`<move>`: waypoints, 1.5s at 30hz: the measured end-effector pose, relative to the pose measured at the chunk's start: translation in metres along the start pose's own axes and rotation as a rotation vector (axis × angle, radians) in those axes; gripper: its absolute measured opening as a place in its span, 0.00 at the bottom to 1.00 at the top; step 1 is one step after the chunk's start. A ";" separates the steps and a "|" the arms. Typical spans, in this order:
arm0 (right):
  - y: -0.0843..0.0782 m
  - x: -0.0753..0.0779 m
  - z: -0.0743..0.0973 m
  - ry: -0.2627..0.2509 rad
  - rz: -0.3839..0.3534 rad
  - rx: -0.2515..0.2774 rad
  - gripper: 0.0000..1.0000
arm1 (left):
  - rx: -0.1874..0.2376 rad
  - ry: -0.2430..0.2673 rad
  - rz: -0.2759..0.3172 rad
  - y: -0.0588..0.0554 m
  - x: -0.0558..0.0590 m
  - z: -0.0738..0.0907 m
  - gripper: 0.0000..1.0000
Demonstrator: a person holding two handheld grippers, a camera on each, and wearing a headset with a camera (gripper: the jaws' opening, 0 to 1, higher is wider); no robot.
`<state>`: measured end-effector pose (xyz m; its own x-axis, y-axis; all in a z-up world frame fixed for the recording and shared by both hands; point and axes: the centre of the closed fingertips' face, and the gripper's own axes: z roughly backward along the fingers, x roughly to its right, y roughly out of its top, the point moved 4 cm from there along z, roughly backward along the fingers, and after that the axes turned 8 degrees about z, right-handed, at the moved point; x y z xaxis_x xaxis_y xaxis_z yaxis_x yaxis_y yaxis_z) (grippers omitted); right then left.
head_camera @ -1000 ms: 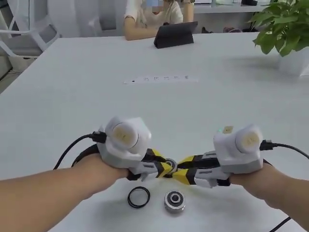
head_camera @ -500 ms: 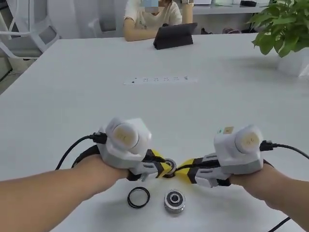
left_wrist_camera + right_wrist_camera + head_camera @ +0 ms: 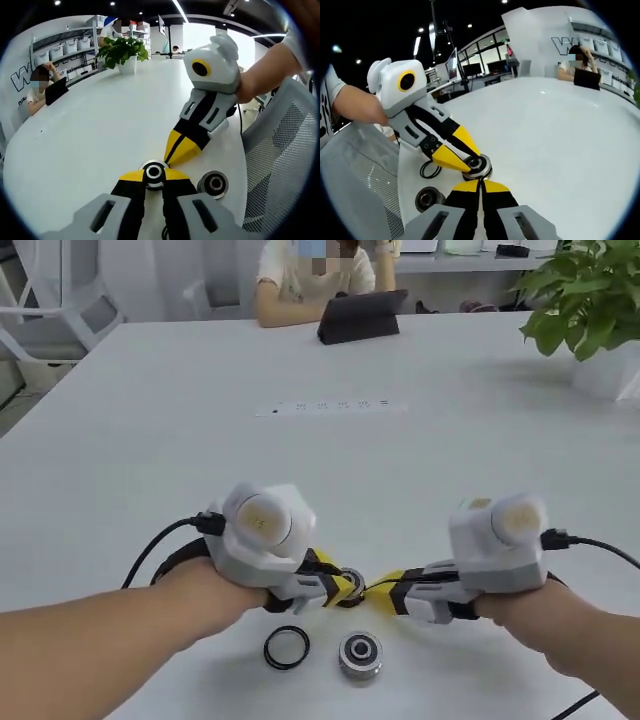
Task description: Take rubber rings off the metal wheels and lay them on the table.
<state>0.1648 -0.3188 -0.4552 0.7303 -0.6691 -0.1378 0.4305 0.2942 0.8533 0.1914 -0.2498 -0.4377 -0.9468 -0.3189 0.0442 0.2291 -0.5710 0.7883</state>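
left hand: your left gripper [image 3: 338, 590] points right, low over the table [image 3: 420, 470], jaws pinching a metal wheel [image 3: 153, 172].
right hand: your right gripper [image 3: 480, 186] points left, jaws pressed together at that wheel's rim.
loose parts: a rubber ring [image 3: 287, 647] lies beside a second wheel [image 3: 360, 655] (both nearer you).

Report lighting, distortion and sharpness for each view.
Head view: even, soft light, sharp, faint shadows under the loose rubber ring and bare wheel. Left gripper view: strong fisheye curving the table, blown-out window at top. Right gripper view: same curvature, dark ceiling with spotlights.
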 end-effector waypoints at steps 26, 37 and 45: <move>0.010 0.003 0.000 -0.029 -0.155 0.085 0.00 | -0.007 0.025 0.003 0.000 0.002 0.001 0.06; 0.013 -0.001 0.000 -0.020 -0.154 0.097 0.00 | -0.006 0.032 -0.006 0.000 0.002 0.001 0.06; 0.015 -0.004 -0.001 -0.005 -0.158 0.105 0.00 | -0.005 0.035 -0.009 0.000 0.002 0.001 0.06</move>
<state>0.1692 -0.3109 -0.4419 0.6552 -0.7047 -0.2723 0.4822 0.1125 0.8688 0.1888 -0.2496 -0.4367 -0.9404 -0.3397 0.0152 0.2215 -0.5782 0.7853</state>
